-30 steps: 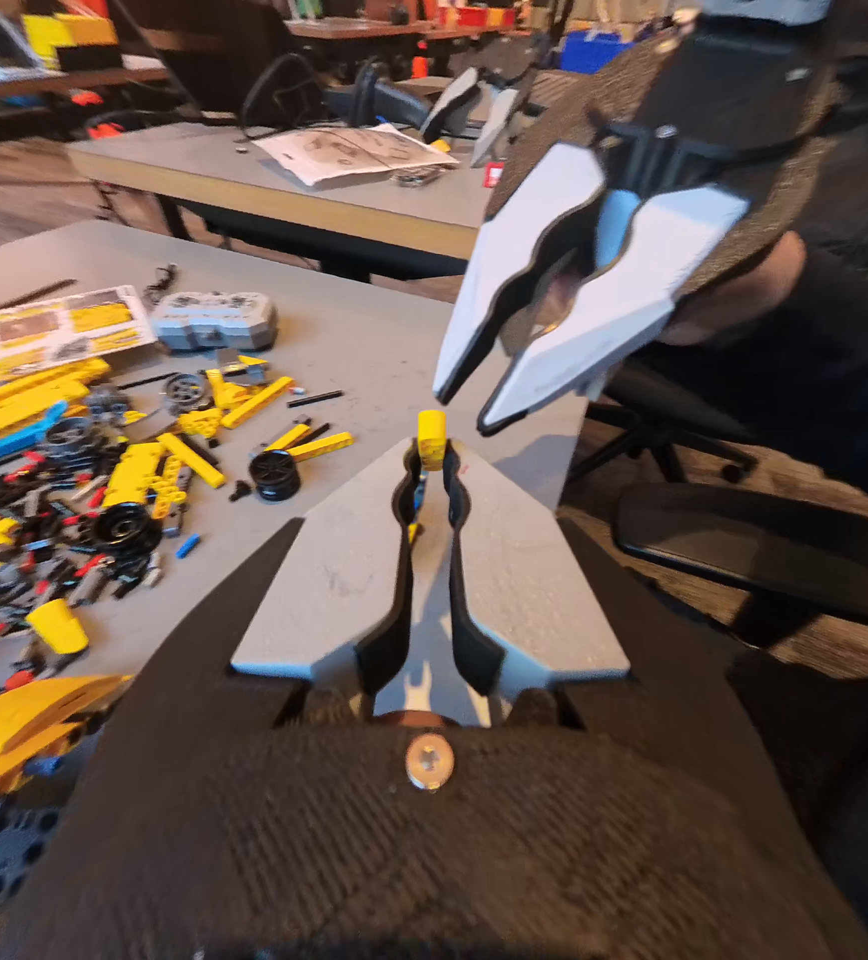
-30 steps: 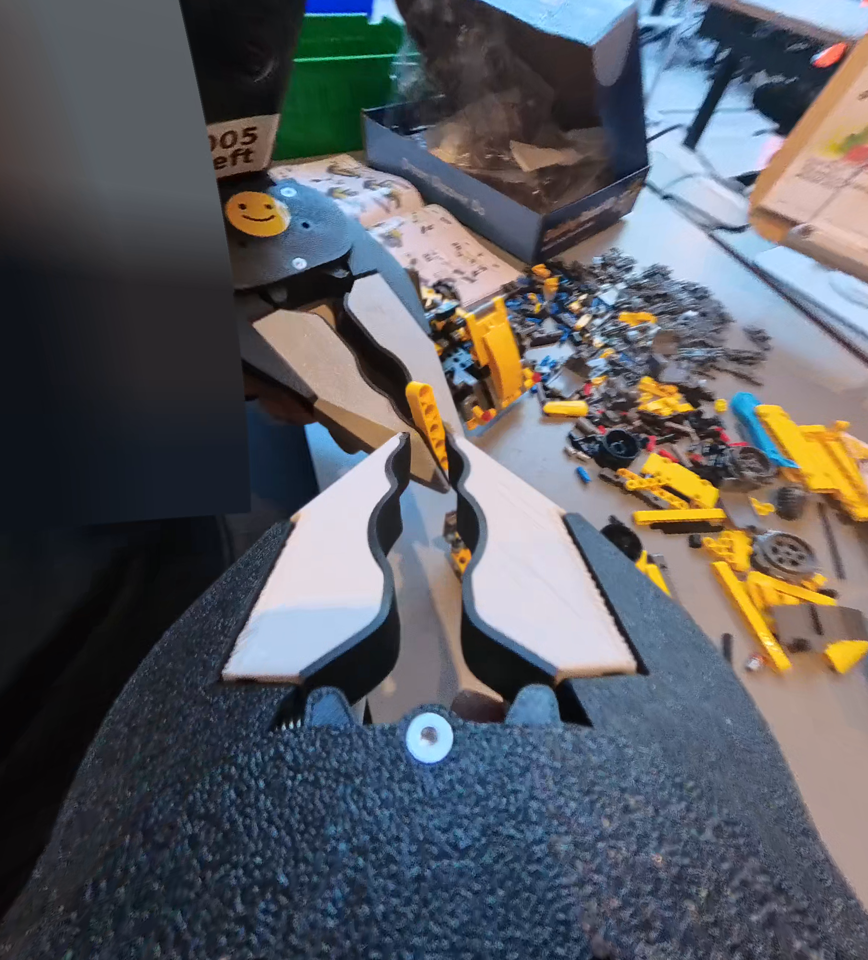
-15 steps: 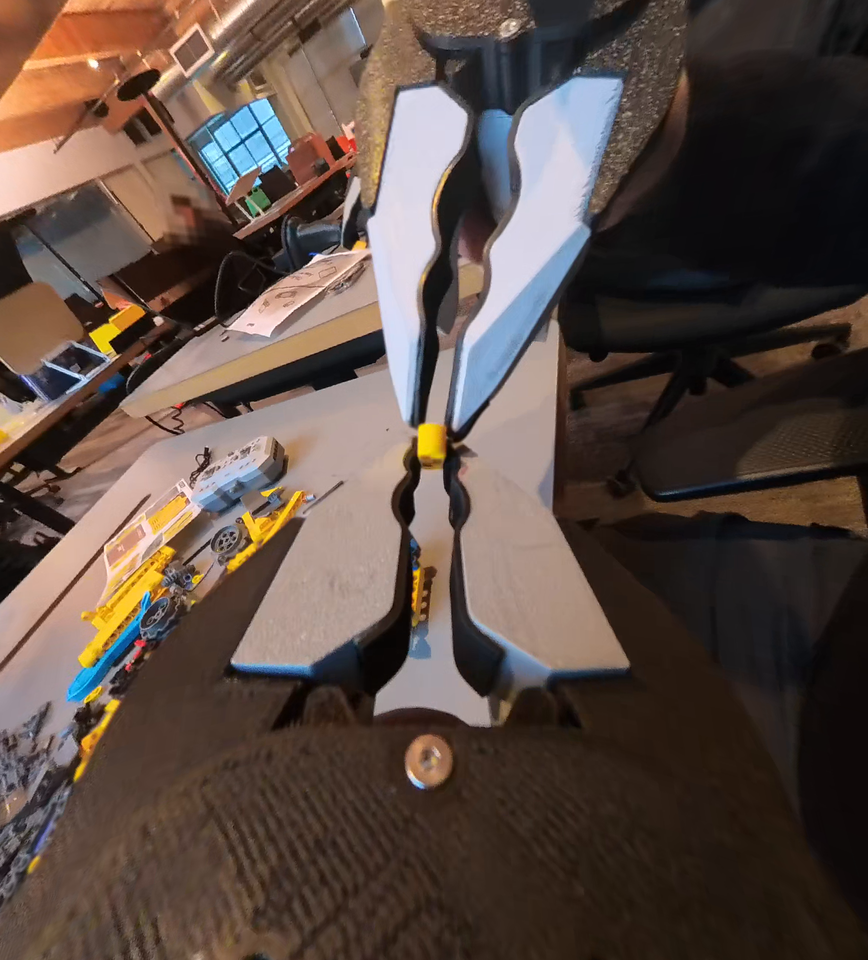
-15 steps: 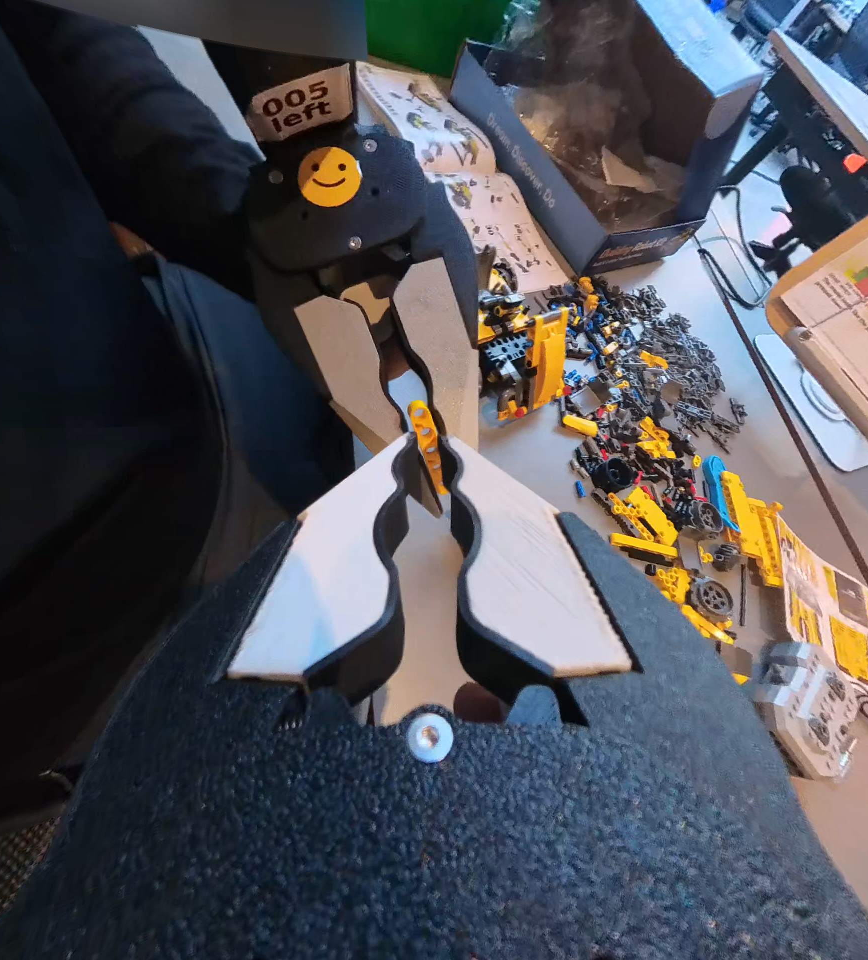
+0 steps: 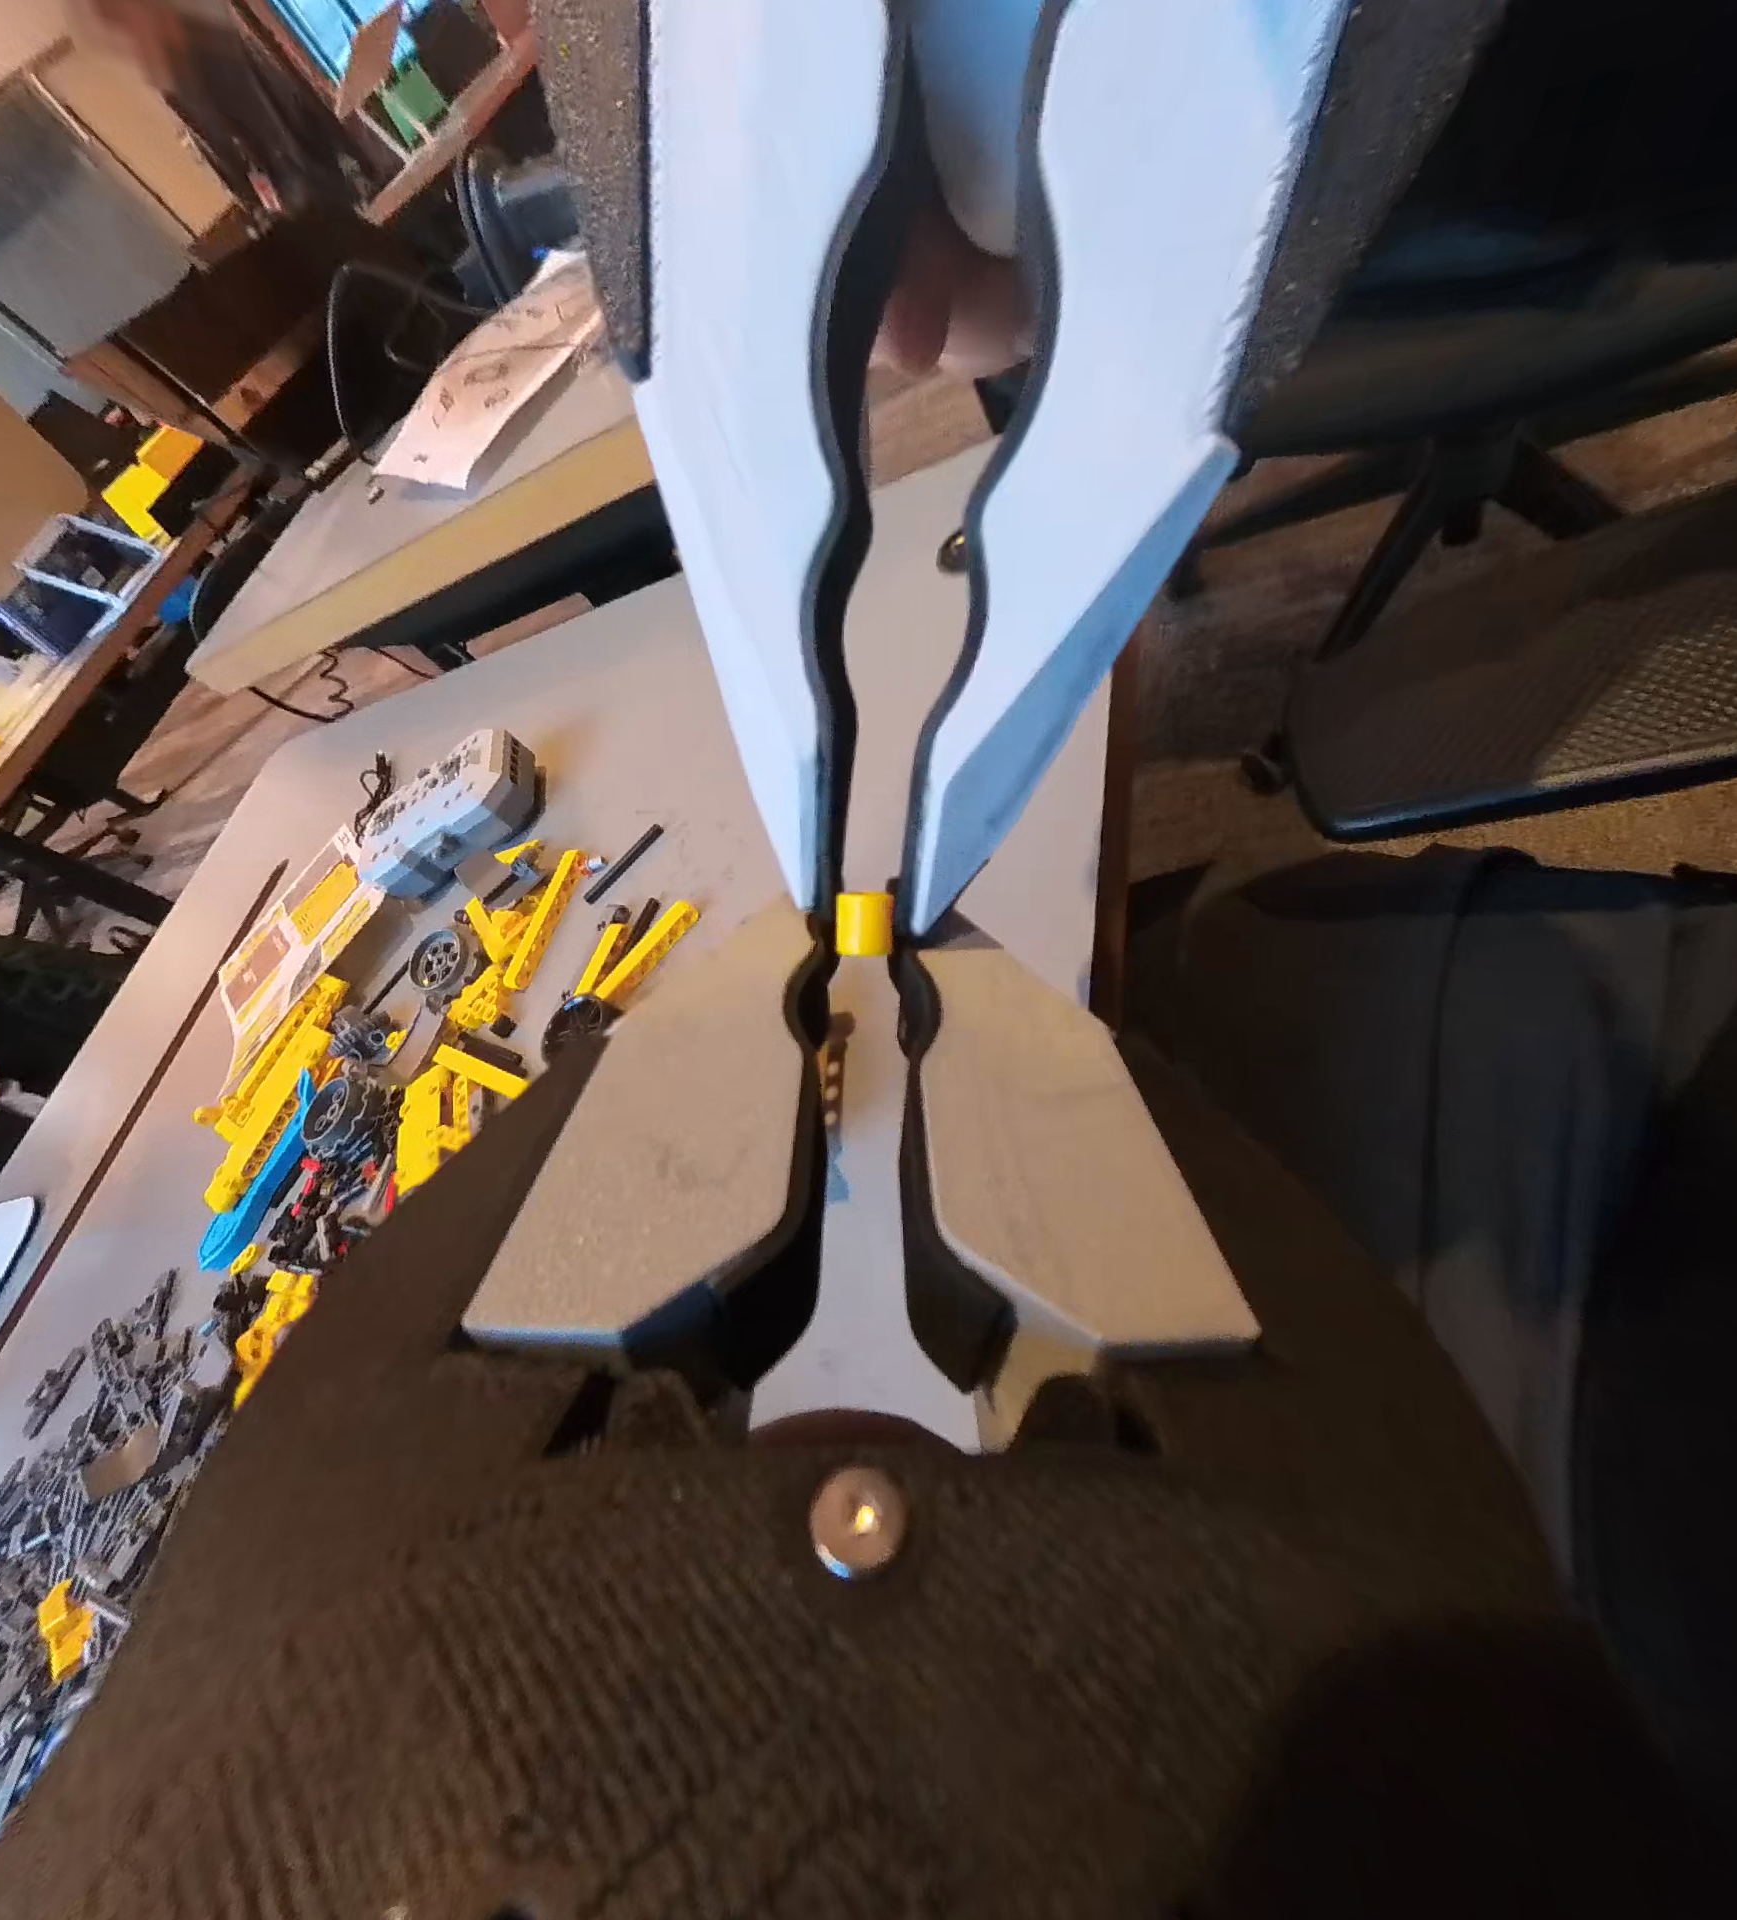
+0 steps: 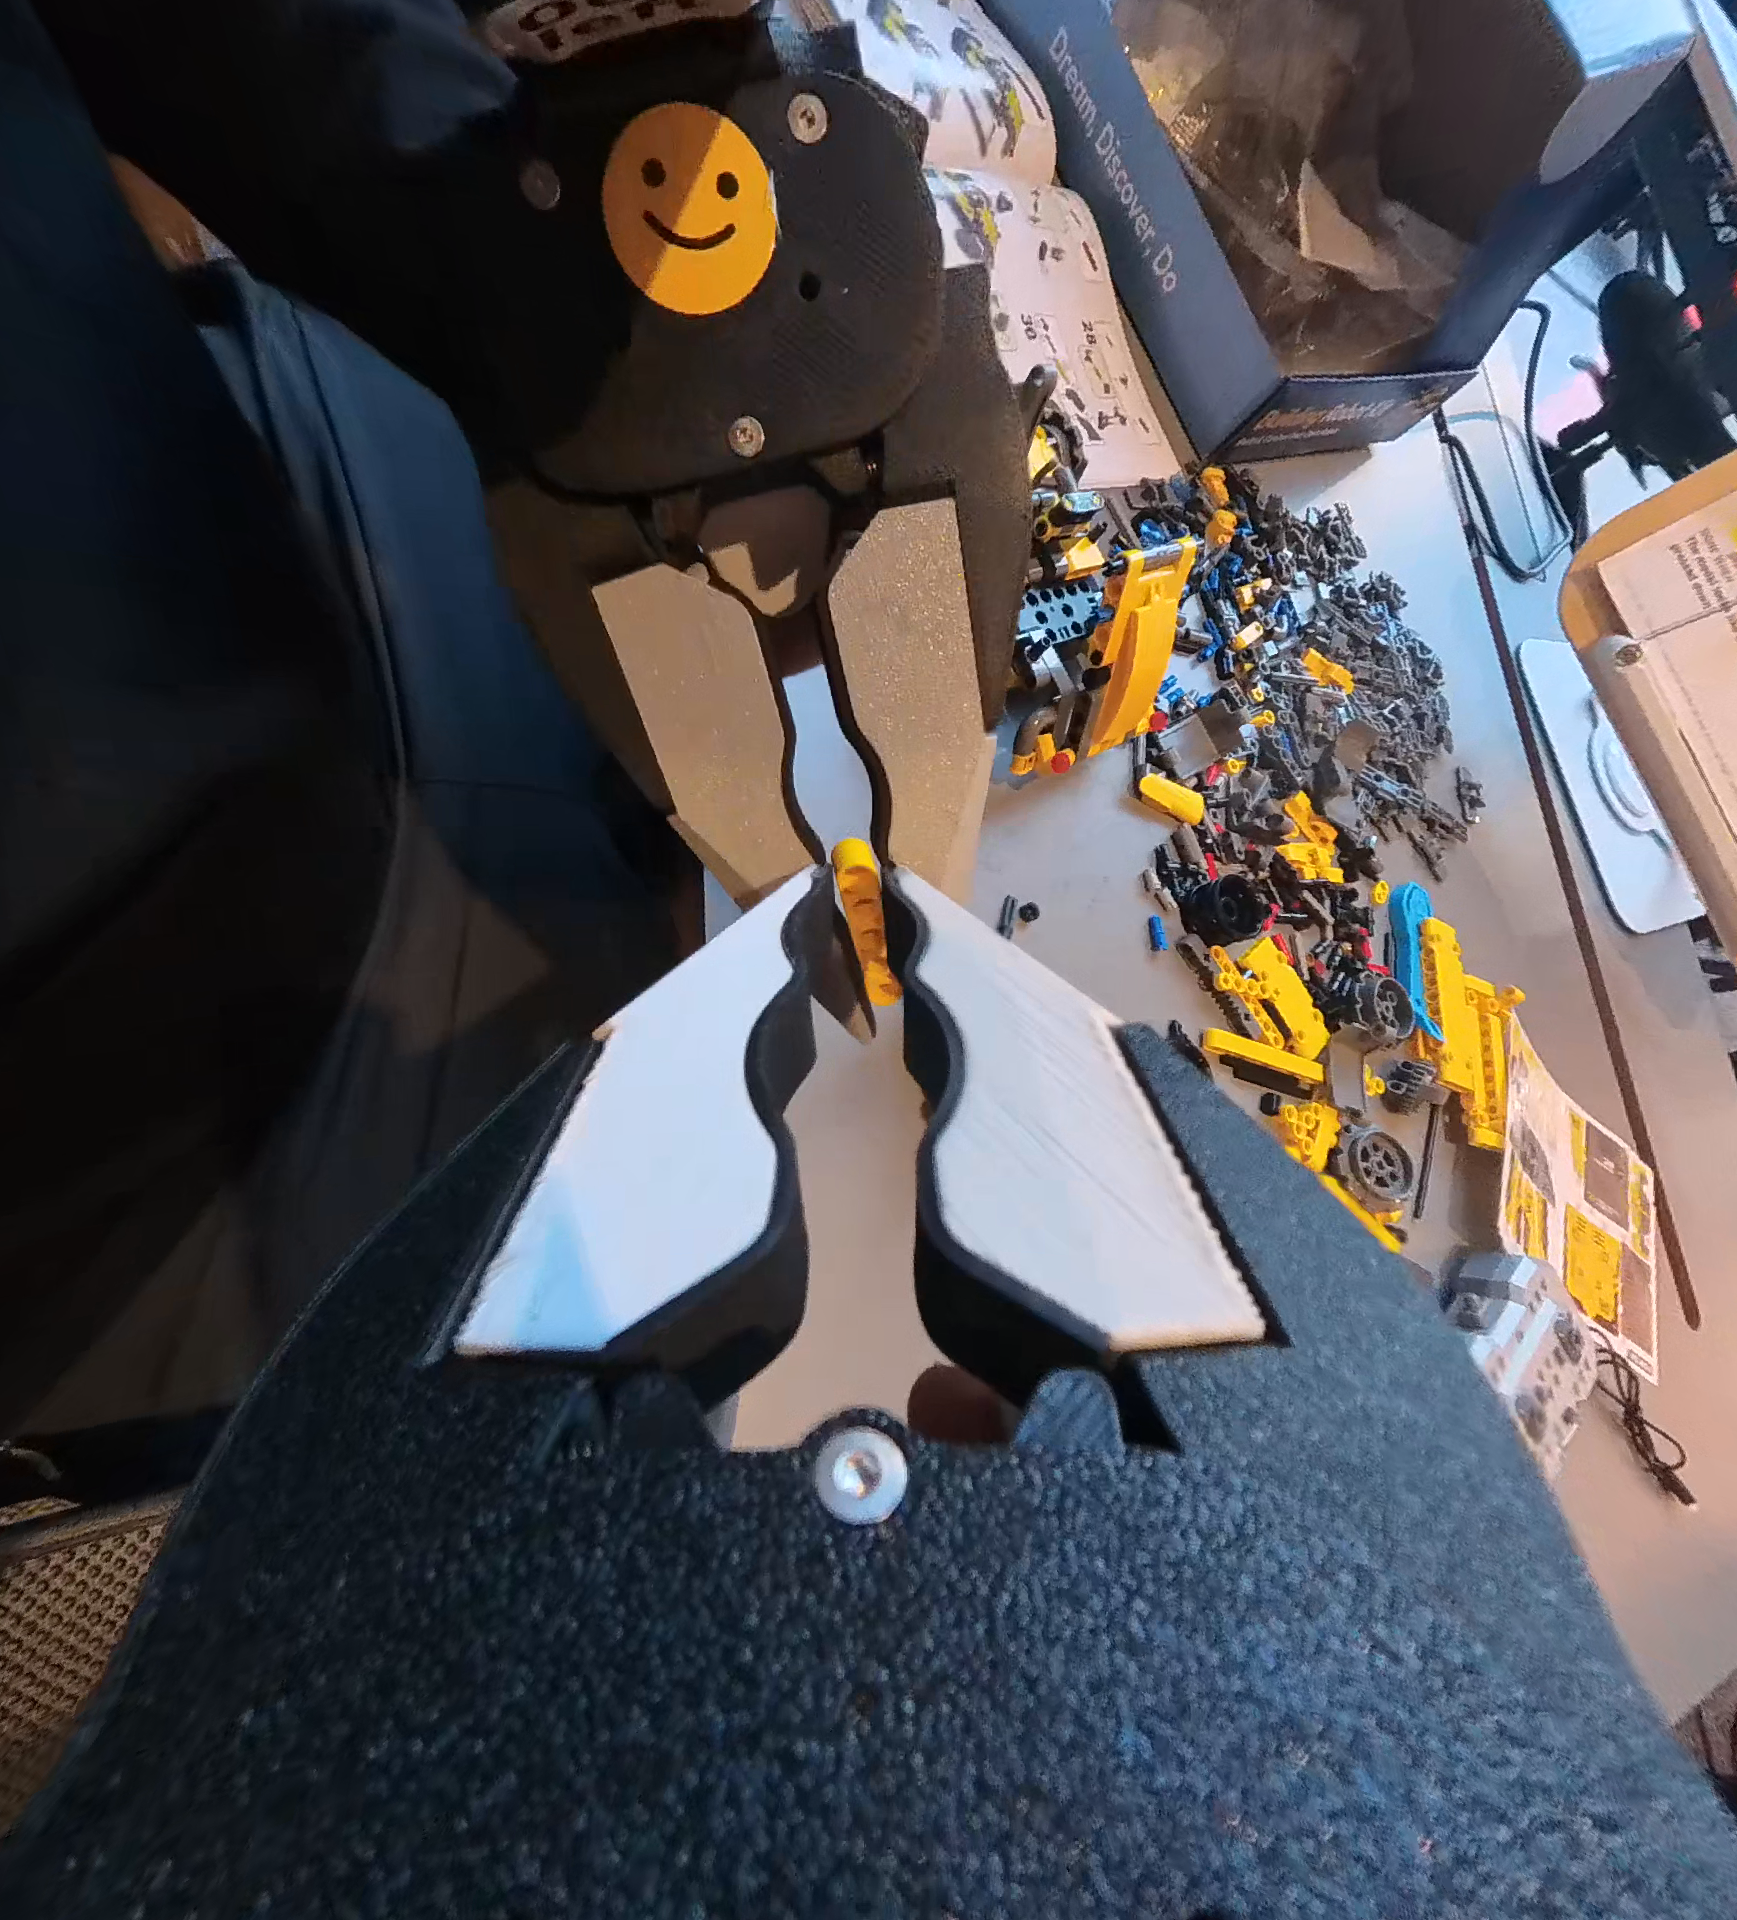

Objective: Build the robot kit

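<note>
Pinching one short yellow perforated plastic beam (image 6: 866, 925) from both ends: left claw (image 5: 859, 940) closed on one end, right claw (image 6: 853, 878) closed on the other, tips meeting nose to nose. Beam held in the air, near the person's edge of the grey counter (image 5: 635, 675), well apart from the grey rectangular battery box (image 5: 459, 800) and to the person's side of it.

Judged good practice for this two-claw hold:
- keep both claws in one line along the beam, no twist between them
- grip at the very tips only, light and even, so the beam cannot pivot or spring out
- hold it clear of the clutter beside the battery box

Counted:
- claws: two
- held beams: one
- battery boxes: one
- wheels beside the battery box: three (grey spoked wheel (image 5: 438, 961), two black tyres (image 5: 573, 1023))
- blue curved plastic panel (image 5: 251, 1216): one, just past the wheels from the battery box
- partly built yellow-and-black model (image 6: 1103, 665): one, far side of the pile from the battery box
- dark cardboard box (image 6: 1363, 260): one, beyond the model
- loose small yellow, black and grey parts (image 6: 1311, 748): too many to count
</note>
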Tool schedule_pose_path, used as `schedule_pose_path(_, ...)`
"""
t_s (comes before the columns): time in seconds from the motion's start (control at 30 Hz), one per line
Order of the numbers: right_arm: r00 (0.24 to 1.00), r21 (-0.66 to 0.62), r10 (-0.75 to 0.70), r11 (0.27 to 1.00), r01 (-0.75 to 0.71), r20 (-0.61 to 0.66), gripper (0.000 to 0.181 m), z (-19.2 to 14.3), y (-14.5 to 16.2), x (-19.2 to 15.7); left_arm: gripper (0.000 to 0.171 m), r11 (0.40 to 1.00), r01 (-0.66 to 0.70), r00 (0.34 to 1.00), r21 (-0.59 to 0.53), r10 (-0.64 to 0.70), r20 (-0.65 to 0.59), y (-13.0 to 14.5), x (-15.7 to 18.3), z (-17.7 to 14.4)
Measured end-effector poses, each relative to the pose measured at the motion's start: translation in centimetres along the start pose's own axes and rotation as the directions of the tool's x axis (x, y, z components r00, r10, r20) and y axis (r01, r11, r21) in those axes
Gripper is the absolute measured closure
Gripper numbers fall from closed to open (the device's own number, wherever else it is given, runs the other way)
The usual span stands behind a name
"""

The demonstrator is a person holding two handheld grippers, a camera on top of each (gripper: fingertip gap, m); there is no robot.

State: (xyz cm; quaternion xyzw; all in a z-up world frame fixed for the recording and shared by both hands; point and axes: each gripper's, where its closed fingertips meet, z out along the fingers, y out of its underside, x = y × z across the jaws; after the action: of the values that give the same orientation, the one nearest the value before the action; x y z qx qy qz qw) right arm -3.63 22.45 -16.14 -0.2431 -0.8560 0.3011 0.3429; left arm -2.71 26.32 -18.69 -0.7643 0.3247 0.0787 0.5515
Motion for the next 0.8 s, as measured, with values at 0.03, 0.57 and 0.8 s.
schedule_pose_path(0.03,1.0,0.0,0.005,1.0,-0.005,0.002,0.172,0.1,0.1,-0.1,0.165,1.0,-0.001,1.0,-0.007,0.001,0.002,0.2,0.0,0.1)
schedule_pose_path(0.57,0.993,-0.115,0.11,0.987,-0.115,-0.051,0.174,-1.3,4.8,1.8,0.132,0.952,0.282,0.957,-0.119,-0.287,-0.028,4.1,0.3,-1.0)
schedule_pose_path(0.8,0.991,-0.452,0.12,0.888,-0.08,0.061,0.174,0.3,12.0,0.9,0.13,0.915,0.369,0.926,-0.165,-0.377,-0.02,6.6,1.2,-2.9)
